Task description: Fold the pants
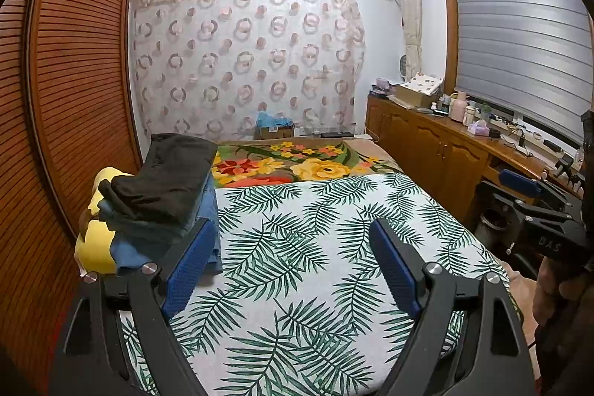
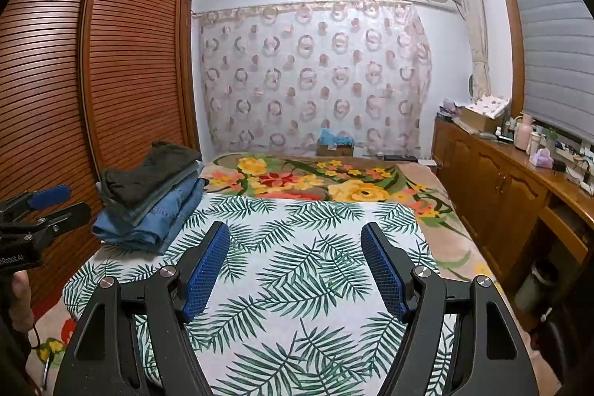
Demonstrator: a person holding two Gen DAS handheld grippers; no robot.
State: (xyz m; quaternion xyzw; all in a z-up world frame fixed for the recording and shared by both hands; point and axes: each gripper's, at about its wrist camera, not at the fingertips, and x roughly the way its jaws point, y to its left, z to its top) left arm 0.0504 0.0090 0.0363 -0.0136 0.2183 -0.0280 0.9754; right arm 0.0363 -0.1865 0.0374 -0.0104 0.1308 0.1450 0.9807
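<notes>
Bed (image 2: 297, 247) carrying everything, palm-leaf sheet spreading bare under both grippers. Pants stack (image 1: 163, 195) sitting at bed's left edge, long axis running along that edge toward headboard end; dark pair topping it, denim beneath, all looking folded already. Left gripper (image 1: 293, 262) hovering nearer, stack lying just left of its jaws. Right gripper (image 2: 293, 266) hovering over mid-sheet. Both jaws gaping wide, gripping nothing.

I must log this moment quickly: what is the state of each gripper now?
Left gripper: open, holding nothing, above the leaf-print sheet.
Right gripper: open, holding nothing.
</notes>
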